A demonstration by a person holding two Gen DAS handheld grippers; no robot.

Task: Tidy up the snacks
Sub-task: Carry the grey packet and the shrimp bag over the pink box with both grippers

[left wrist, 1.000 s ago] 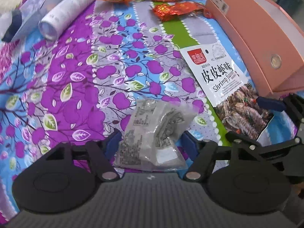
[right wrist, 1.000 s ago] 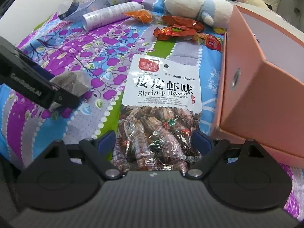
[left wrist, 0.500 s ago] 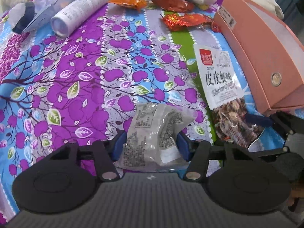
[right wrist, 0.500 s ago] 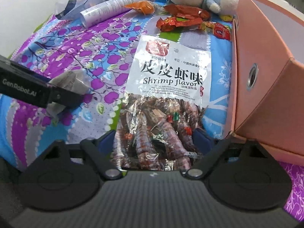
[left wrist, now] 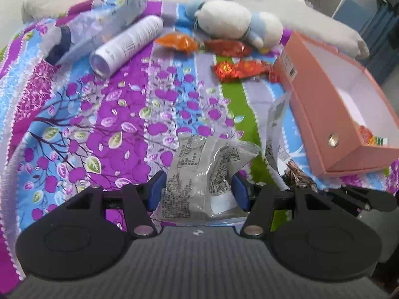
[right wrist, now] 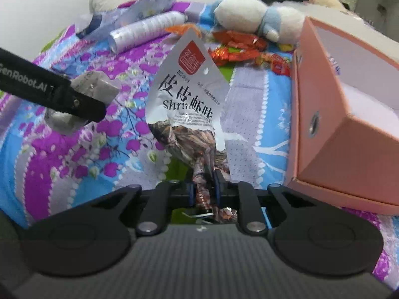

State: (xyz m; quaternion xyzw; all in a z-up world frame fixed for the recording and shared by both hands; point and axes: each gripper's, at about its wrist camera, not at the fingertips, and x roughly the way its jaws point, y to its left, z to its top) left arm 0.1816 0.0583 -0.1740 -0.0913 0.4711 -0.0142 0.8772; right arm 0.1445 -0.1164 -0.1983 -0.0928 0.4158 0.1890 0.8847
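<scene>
A plush toy (left wrist: pixel 239 22) and a white cylinder (left wrist: pixel 127 44), possibly a spray can, lie on the floral bedspread (left wrist: pixel 99 124).

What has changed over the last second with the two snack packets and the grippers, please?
The right gripper has closed on the shrimp packet, pinching its lower end and lifting it off the bedspread; it now stands crumpled. The left gripper has tightened on the clear packet and raised it. The pink box, red snacks and white tube stayed put.

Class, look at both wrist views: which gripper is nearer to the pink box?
The right gripper. It holds the shrimp bag just beside the pink box. The left gripper, holding a clear packet, sits farther out, beyond the right one.
</scene>
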